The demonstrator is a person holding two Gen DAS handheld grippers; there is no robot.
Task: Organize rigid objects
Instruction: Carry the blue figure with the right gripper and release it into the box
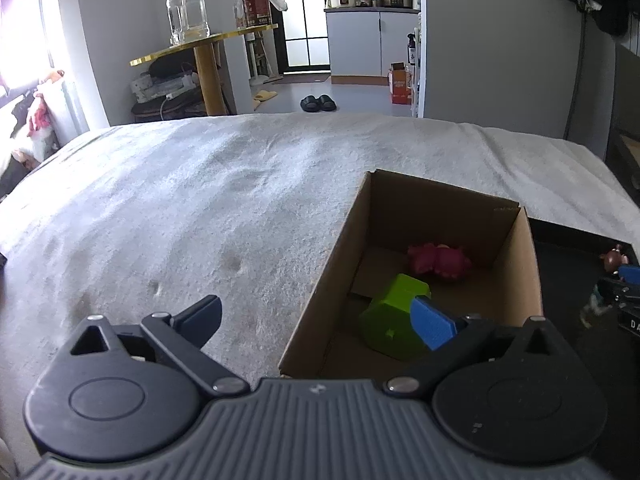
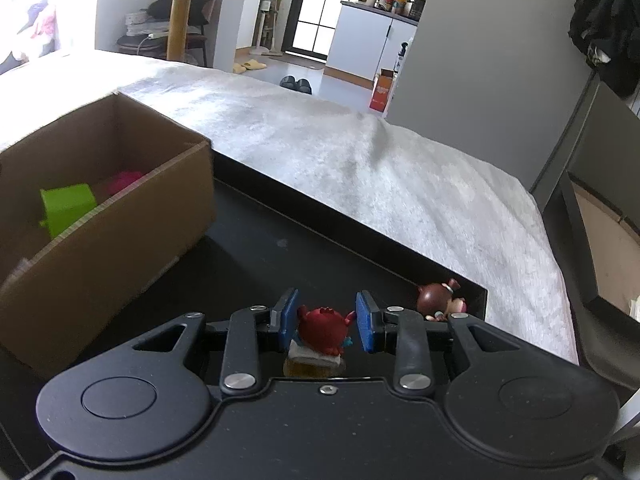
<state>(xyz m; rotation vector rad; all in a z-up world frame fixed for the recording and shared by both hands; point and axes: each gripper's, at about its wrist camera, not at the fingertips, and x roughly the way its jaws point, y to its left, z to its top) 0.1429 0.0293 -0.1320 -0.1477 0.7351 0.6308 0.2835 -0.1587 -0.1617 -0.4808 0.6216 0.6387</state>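
A brown cardboard box [image 1: 516,272] sits on the grey-white blanket and holds a green plastic block [image 1: 394,320] and a pink toy figure [image 1: 438,262]. My left gripper [image 1: 320,316] is open and empty, its fingers straddling the box's near-left corner. In the right wrist view the box [image 2: 104,236] is at the left, next to a black tray [image 2: 280,248]. My right gripper [image 2: 327,326] has its jaws close around a red toy figure [image 2: 324,330] on a small base, over the tray. A brown toy figure [image 2: 434,300] lies in the tray's far right corner.
The blanket [image 1: 200,200] covers the bed all around the box and tray. Beyond it are a gold side table [image 1: 208,44] with a glass jar, black slippers on the floor [image 1: 318,103] and a kitchen doorway. A dark chair [image 2: 600,240] stands at the right.
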